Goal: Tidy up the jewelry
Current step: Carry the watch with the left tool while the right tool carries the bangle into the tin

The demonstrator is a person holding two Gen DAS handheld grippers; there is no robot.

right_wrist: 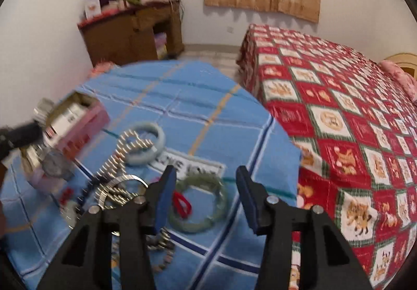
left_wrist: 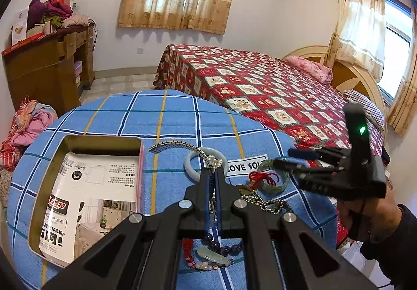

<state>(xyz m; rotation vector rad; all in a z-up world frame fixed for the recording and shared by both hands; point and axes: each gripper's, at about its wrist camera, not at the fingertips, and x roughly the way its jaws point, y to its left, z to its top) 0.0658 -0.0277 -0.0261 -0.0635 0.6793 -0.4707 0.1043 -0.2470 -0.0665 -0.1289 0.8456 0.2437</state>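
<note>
the tin box is holding no jewelry yet; left gripper is clenching a metal watch beside it, right gripper is hanging released over the green bangle.

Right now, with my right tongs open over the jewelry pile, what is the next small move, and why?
Probably lower the right tongs onto the green bangle and close on its rim. They stand open just above it with nothing between the pads, and the left tongs are shut on the metal watch band, so that hand is busy.
</note>
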